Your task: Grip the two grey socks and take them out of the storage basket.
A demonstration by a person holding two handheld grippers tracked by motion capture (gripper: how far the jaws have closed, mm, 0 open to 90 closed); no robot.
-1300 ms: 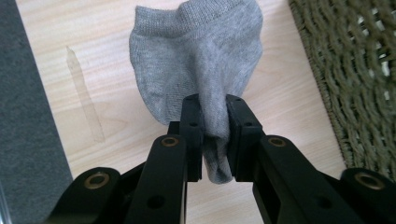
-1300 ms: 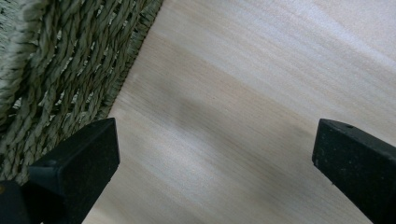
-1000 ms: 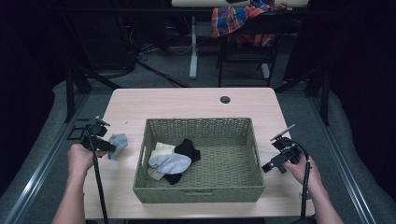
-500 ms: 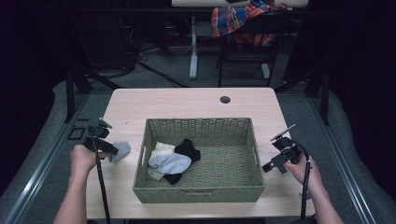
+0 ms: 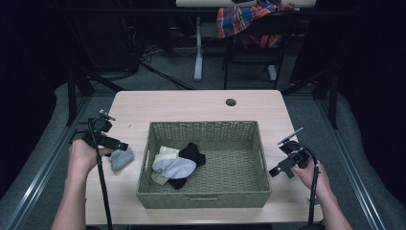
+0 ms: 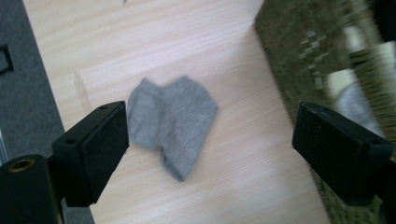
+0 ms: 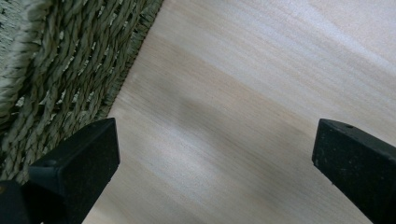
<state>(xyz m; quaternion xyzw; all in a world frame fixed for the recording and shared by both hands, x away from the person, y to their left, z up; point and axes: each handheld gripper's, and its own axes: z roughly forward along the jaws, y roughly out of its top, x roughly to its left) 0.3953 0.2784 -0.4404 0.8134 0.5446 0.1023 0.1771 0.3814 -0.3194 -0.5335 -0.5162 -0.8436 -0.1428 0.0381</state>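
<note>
Table (image 5: 191, 108) of pale wood stands amid a dim, possibly cluttered room.

A crumpled grey sock (image 6: 172, 122) lies flat on the table, just left of the woven basket (image 5: 203, 199).

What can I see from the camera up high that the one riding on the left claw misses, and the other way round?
High view alone: the whole wicker basket, its black sock, the right claw, both hands and the plaid cloth behind the table. Left claw view alone: a close look at its own wide-open jaws and the folds in the grey sock. Both share: that grey sock lying on the wooden table, beside the basket's wall.
</note>
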